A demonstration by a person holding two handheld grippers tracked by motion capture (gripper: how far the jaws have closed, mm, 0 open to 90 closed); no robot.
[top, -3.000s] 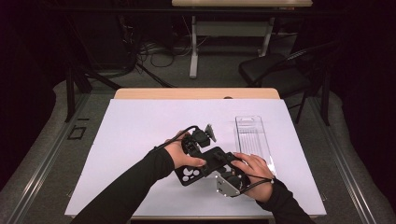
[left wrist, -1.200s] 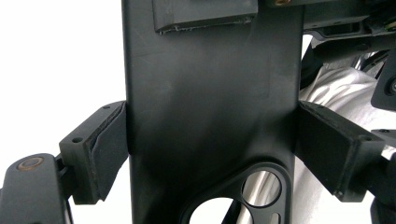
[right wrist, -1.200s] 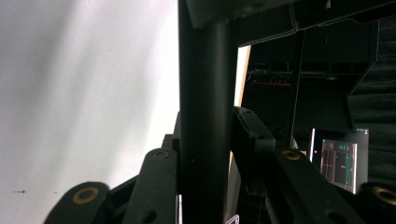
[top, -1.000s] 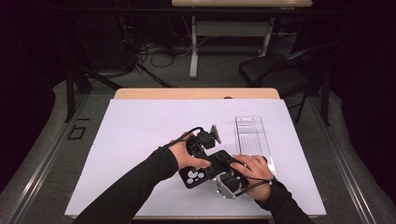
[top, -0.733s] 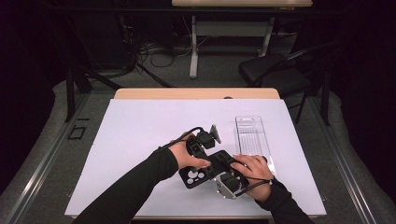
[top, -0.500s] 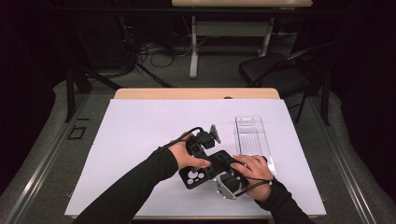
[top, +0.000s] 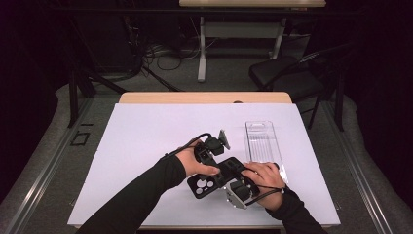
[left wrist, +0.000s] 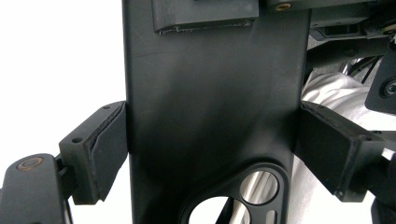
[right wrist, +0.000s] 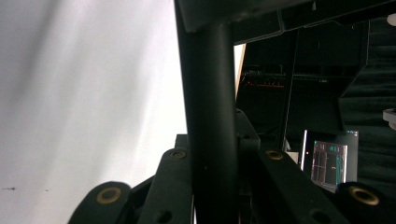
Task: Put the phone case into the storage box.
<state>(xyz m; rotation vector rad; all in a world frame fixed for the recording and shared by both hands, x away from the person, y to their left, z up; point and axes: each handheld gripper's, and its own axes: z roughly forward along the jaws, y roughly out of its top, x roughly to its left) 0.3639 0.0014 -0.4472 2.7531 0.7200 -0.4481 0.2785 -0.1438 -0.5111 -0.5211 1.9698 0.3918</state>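
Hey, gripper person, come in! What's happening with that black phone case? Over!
Left gripper clamped across the black phone case. Right gripper just closed on its thin edge. Clear plastic tray sits just beyond the right hand, not blocking.

Black phone case, matte, with pale round camera cutouts showing white through them. Black left gripper and black right gripper, the latter with a silvery grey plate just beside the case. Black sleeves on both forearms. White table cover under the case, plain, no pattern; light wood table edge beyond it. Clear, colourless plastic tray right of the case, faintly ribbed. Grey floor around the table, dark chair beyond. In the left gripper view, black pads with dark grey faces against the case's black sides.
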